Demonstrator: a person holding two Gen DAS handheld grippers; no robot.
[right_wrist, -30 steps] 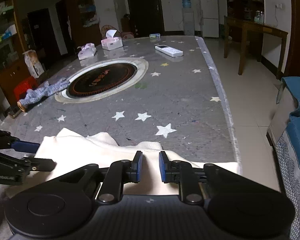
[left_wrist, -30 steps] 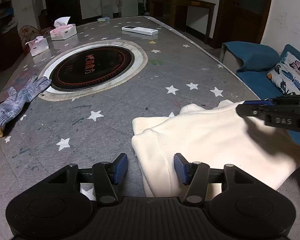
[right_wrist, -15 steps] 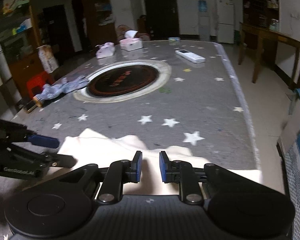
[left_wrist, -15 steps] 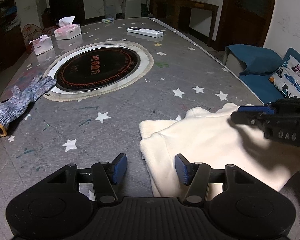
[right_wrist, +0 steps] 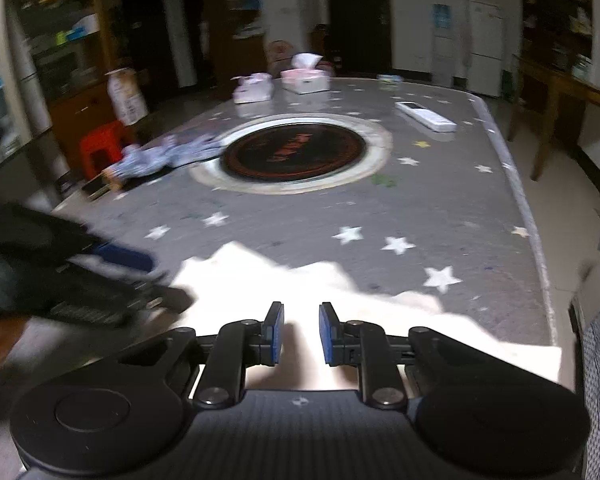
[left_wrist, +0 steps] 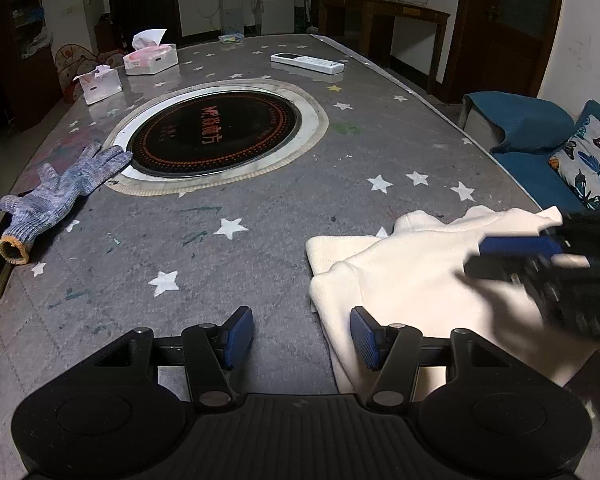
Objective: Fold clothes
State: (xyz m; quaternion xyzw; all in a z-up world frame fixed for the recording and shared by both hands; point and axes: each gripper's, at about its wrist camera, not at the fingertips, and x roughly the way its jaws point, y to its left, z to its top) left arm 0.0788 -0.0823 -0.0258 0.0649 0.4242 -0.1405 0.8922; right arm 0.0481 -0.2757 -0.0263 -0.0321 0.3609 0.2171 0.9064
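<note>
Soft cream fleece garment [left_wrist: 412, 280] lies rumpled on star-printed table [left_wrist: 260, 208].

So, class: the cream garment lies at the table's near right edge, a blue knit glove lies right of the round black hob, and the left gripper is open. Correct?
One error: the blue knit glove lies left of the round black hob, as the left wrist view shows. The cream garment and open left gripper are as stated.

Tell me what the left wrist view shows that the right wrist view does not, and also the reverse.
Only the left wrist view shows the blue sofa with its butterfly cushion, and the open left claw at the cream garment's left edge. Only the right wrist view shows the red stool and the narrowly open right claw. Both show the garment, knit glove, remote and two tissue boxes.
</note>
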